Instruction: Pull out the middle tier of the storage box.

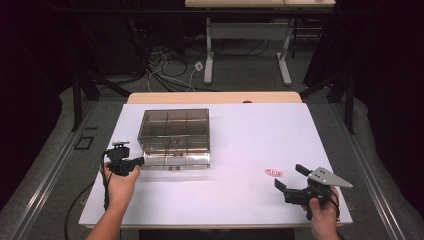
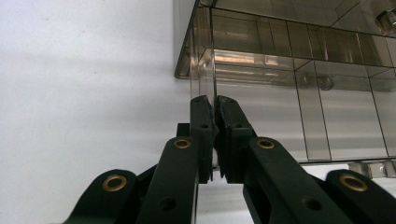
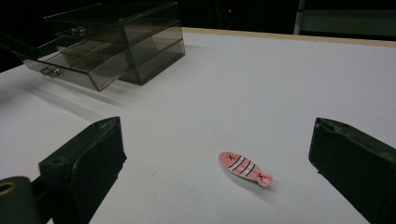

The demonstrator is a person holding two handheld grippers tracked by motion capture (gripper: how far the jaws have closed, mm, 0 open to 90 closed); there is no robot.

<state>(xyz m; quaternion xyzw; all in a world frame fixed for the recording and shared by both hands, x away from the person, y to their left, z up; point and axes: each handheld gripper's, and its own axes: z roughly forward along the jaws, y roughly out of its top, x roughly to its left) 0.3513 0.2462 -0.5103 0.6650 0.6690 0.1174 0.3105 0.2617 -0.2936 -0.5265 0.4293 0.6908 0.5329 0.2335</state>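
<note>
A smoky clear drawer box stands on the white table, left of middle. Its lower drawer is pulled out toward me. My left gripper is at the drawer's left front corner. In the left gripper view the jaws are shut on the drawer's thin side wall. A pink fish-shaped hair clip lies flat on the table to the right. My right gripper stands open just short of the clip, which lies between and beyond the two fingertips, apart from both.
The drawer box is far off to the left in the right gripper view. A wooden strip runs along the table's far edge. Beyond it are floor cables and another table's white legs. Dark drapes flank both sides.
</note>
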